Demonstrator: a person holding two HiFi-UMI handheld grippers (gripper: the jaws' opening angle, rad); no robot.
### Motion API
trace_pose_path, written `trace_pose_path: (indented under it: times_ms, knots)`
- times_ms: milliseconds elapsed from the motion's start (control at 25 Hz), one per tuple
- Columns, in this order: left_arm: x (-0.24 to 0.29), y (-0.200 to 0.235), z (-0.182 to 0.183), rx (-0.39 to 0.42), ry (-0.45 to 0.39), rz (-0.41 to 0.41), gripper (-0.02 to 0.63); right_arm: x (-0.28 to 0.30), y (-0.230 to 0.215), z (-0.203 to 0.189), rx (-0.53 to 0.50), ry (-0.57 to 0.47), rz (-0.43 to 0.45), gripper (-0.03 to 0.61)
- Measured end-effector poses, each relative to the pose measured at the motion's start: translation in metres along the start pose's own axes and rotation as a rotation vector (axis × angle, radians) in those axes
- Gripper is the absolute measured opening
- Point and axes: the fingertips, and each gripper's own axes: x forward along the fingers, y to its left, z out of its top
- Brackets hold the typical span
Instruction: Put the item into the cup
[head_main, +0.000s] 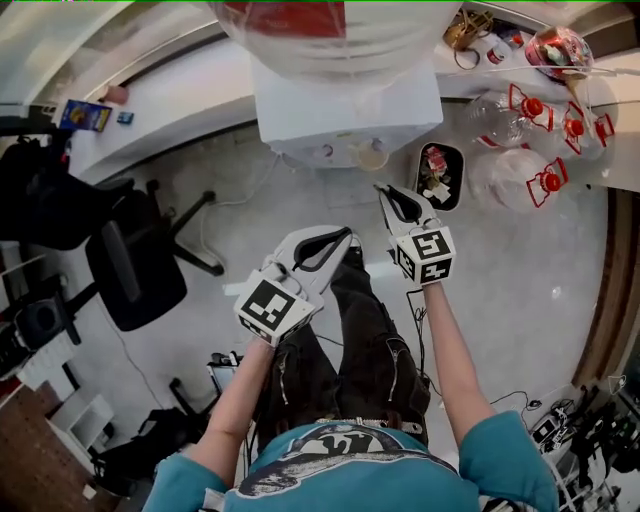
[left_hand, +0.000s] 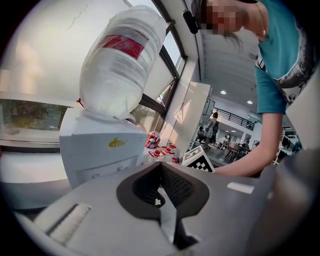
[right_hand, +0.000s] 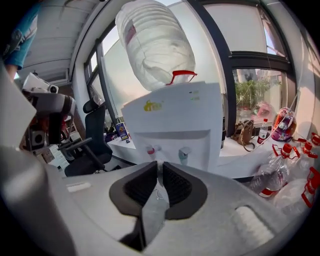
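Standing square to a dispenser (head_main: 340, 110), the person holds both grippers forward at about waist height, over the floor.

- Left gripper (head_main: 346, 234): jaws pressed together, nothing between them. Its own view shows the pads (left_hand: 176, 186) meeting along a thin seam.
- Right gripper (head_main: 383, 190): jaws also drawn together and empty. Its tip is nearest the dispenser front and points toward the taps (right_hand: 185, 151).
- Cup (head_main: 372, 156): a pale round thing under the taps, at the dispenser's foot. It reads as the cup but is too small to be sure.
- Item: not in either gripper, and no view marks it out. A likely source is the dark bin (head_main: 440, 175) just right of the dispenser, which holds red and white scraps. Clear bottles (head_main: 520, 115) with red caps lie further right.
- Chair (head_main: 135, 265) stands well to the left, clear of the work.

Judgement: the task has barely begun, with no pickup made.

Doing the step well probably means these things:
- Part the right jaws before reaching.
- Come down on one piece in the bin, not a clump.
- Close fully on the piece before lifting.
- Carry it left to a spot over the cup's mouth and release from just above the rim, since the cup looks light and a nudge could tip it.
- Keep the left gripper free to steady the cup.
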Motion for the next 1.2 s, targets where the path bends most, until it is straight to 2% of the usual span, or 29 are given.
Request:
trace_pose_path:
  times_ms: [320,440,680,960,1200]
  knots:
    - [0.018,0.012,-0.018,-0.003,-0.019,0.002,-0.002,0.038,-0.041,-0.038,0.022,0.056,-0.051,0.037]
    - [0.022,0.013,-0.023,0.003,-0.023,0.005,-0.002,0.051,-0.055,-0.048,0.067,0.070,-0.061,0.037]
    - [0.025,0.014,-0.039,-0.036,-0.015,0.024,-0.002,0.079,-0.079,-0.066,0.193,0.094,-0.085,0.037]
    - [0.020,0.014,-0.053,-0.064,-0.001,0.028,-0.002,0.107,-0.092,-0.074,0.262,0.128,-0.088,0.038]
    - [0.014,0.021,-0.058,-0.074,0.006,0.045,-0.002,0.122,-0.092,-0.076,0.256,0.160,-0.059,0.041]
